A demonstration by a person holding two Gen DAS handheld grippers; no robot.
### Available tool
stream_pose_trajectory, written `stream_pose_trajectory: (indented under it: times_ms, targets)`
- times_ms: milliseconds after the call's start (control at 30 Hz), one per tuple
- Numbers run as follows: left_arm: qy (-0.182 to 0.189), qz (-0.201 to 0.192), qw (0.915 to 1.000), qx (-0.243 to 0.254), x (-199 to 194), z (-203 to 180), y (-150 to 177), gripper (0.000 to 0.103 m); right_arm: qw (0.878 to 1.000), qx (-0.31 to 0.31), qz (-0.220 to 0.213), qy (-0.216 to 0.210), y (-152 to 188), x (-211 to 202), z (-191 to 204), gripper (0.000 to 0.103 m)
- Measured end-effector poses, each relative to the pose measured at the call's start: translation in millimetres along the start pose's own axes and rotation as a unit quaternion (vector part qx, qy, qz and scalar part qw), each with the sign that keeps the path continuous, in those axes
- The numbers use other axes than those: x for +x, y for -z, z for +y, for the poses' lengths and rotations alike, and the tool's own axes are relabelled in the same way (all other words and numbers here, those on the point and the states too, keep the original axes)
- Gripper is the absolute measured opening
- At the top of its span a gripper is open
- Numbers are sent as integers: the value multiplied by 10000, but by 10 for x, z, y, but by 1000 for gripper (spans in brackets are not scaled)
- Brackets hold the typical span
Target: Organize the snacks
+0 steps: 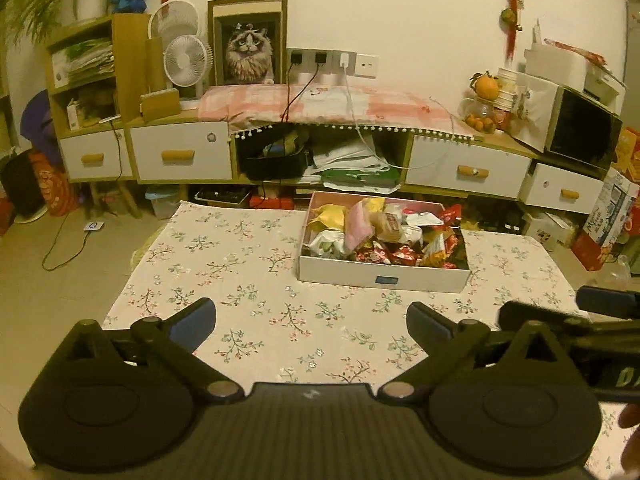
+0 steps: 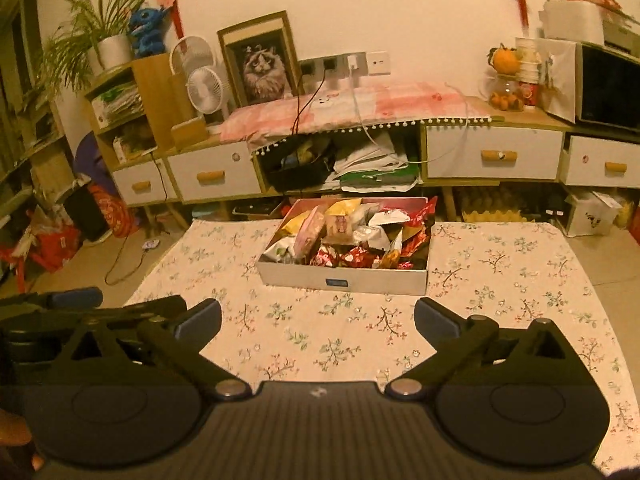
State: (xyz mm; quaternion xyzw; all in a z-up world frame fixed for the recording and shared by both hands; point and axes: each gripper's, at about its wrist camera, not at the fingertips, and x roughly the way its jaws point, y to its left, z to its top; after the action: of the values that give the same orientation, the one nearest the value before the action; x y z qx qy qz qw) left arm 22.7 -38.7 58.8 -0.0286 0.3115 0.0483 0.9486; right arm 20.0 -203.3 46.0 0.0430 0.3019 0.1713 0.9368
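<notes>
A white shallow box (image 1: 384,279) (image 2: 344,280) full of mixed snack packets (image 1: 384,236) (image 2: 352,240) sits on the floral tablecloth (image 1: 248,272) (image 2: 500,272), toward the table's far side. My left gripper (image 1: 311,320) is open and empty, held above the cloth in front of the box. My right gripper (image 2: 318,320) is open and empty too, also short of the box. Each gripper shows at the edge of the other's view: the right one (image 1: 568,312), the left one (image 2: 76,300).
Behind the table stands a long low cabinet (image 1: 180,156) with white drawers, a pink cloth, fans, a framed cat picture (image 1: 248,44) and a microwave (image 1: 580,128). Boxes and bags lie on the floor around the table. Cables hang from wall sockets.
</notes>
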Motion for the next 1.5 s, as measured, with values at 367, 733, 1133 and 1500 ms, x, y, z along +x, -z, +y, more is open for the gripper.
stream_pose_trajectory:
  times_ms: [367,733,1133,1500]
  targets:
    - [-465,35,9988,138,109,38,64,103,9989,-4,79,452,135,94,141,103]
    - [-453,54,9989,123,137,23,84,103,9969,-111,15,778,158,94,185,103]
    - [-394,10,9991,174,158,-1,107,103,9924,-165,113,1216,179,143,152,103]
    - [-396,43,9991,169,177,-6,101,103,9921,-168,127,1233,167,154,141,103]
